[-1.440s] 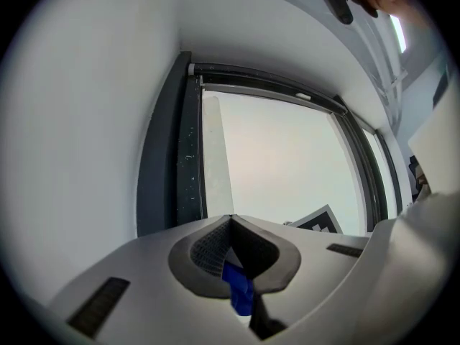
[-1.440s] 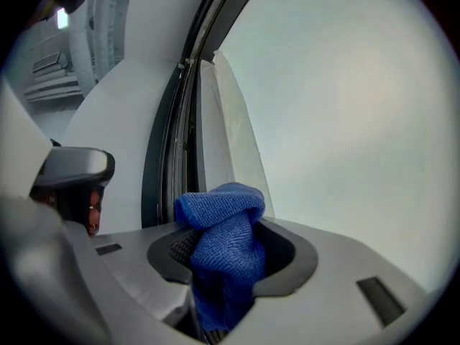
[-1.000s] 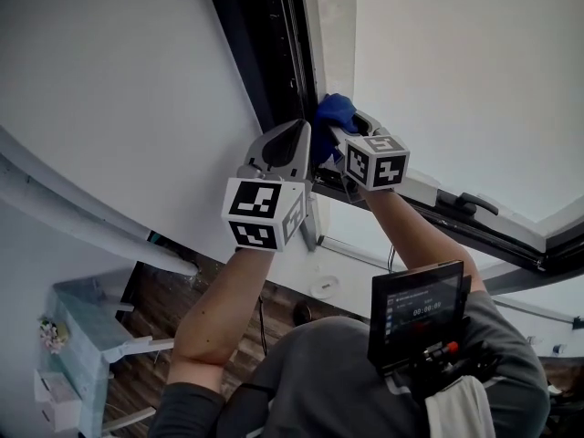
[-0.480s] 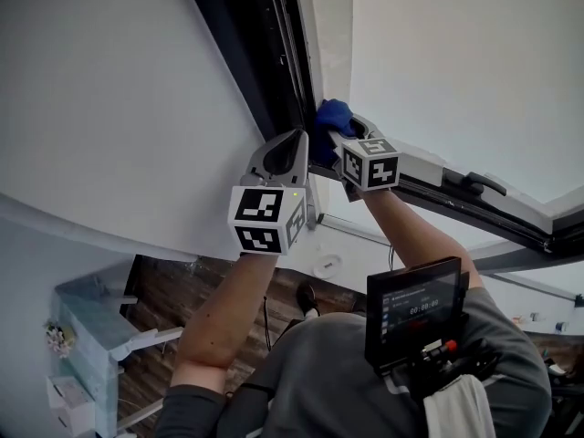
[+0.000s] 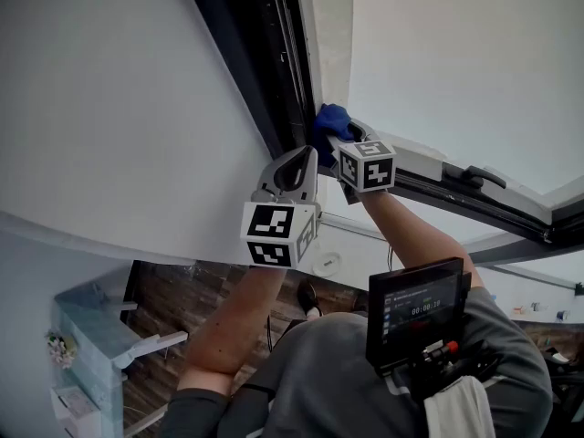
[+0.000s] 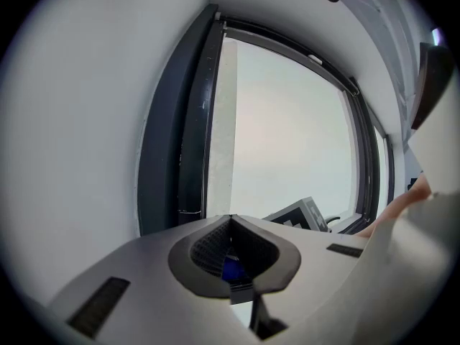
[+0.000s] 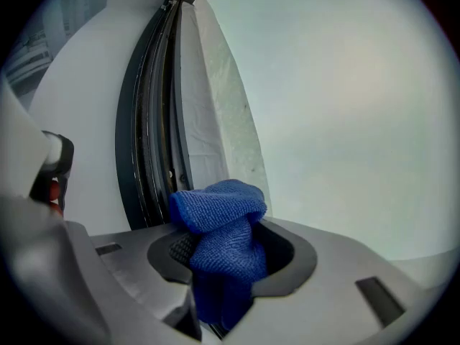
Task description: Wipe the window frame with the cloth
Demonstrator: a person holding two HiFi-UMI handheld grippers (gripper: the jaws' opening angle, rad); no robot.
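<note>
Two grippers raised at window frame. Right gripper jaws clamped on blue cloth, which touches dark frame channel. Left gripper jaws together, empty, at 7 o'clock of cloth. Step: wiping frame, apparently. Next: drag cloth along channel under firm pressure.

the cloth sits in the right tongs, up against the window frame where its upright meets the lower rail. the left tongs hang just beside them, below and to their left. a handle lies farther right along that rail.
</note>
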